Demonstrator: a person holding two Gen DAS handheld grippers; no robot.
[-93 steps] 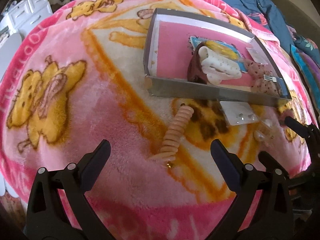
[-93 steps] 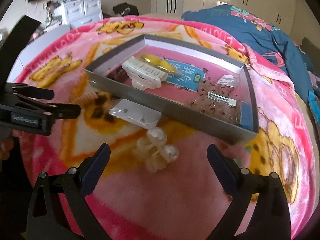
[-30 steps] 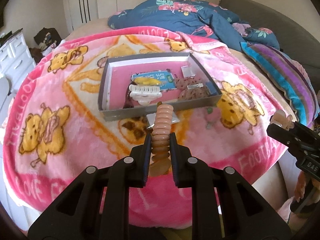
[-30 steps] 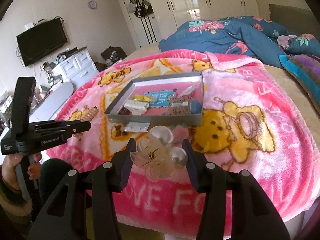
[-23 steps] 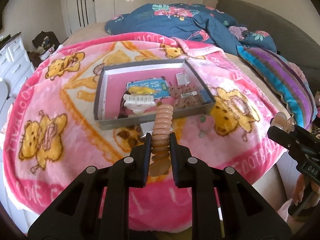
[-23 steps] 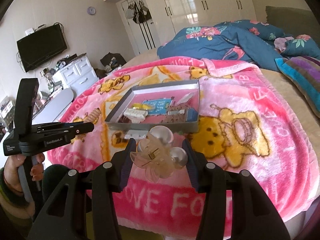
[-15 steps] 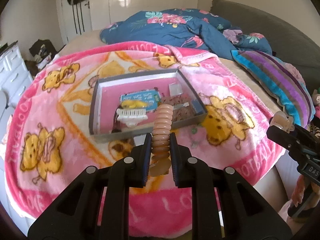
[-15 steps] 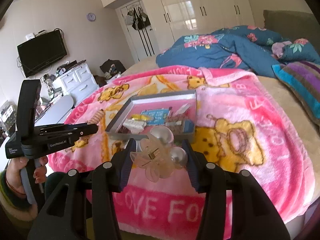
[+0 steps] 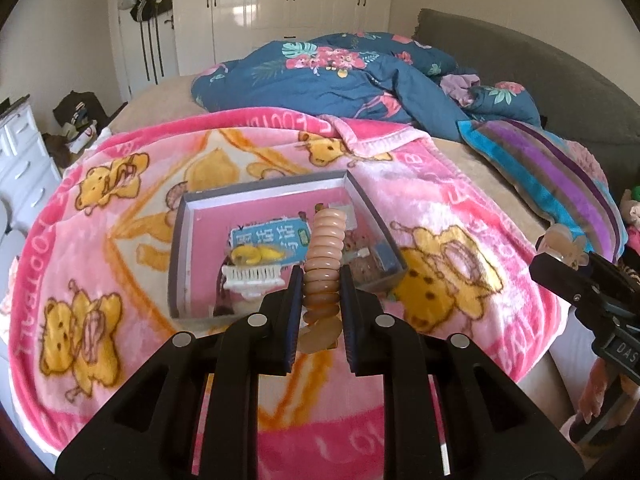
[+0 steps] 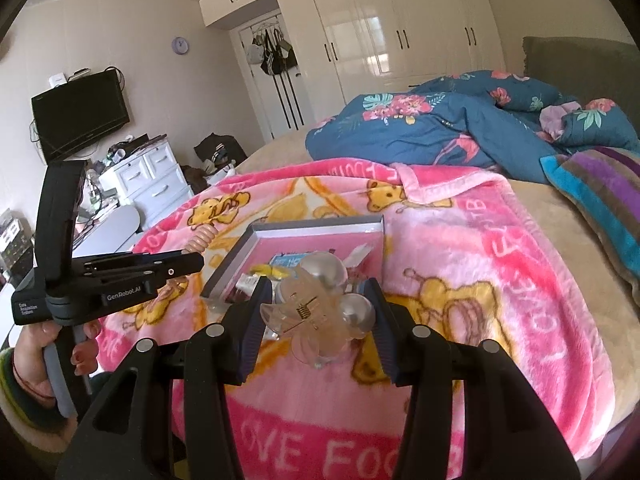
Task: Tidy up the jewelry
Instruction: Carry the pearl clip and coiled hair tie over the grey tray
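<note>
My left gripper (image 9: pixel 320 292) is shut on a peach spiral hair tie (image 9: pixel 325 256) and holds it up in the air, well above the pink blanket. My right gripper (image 10: pixel 318 312) is shut on a clear pearl hair claw clip (image 10: pixel 320 312), also held high. A grey shallow box (image 9: pixel 180 240) with a pink lining lies on the blanket; it holds a white claw clip (image 9: pixel 250 278), a yellow clip (image 9: pixel 256 256), a blue card (image 9: pixel 272 236) and a spotted pouch (image 9: pixel 368 264). The box also shows in the right wrist view (image 10: pixel 228 268). The left gripper appears at the left of the right wrist view (image 10: pixel 192 260).
The pink bear-print blanket (image 9: pixel 80 240) covers the near part of the bed. A blue floral duvet (image 9: pixel 340 72) and a striped pillow (image 9: pixel 552 184) lie behind. A white dresser (image 10: pixel 148 180) and a TV (image 10: pixel 80 116) stand at the left.
Both grippers closed on their items, the spiral tie and the pearl clip, lifted them off the blanket and keep pulling up and back from the box.
</note>
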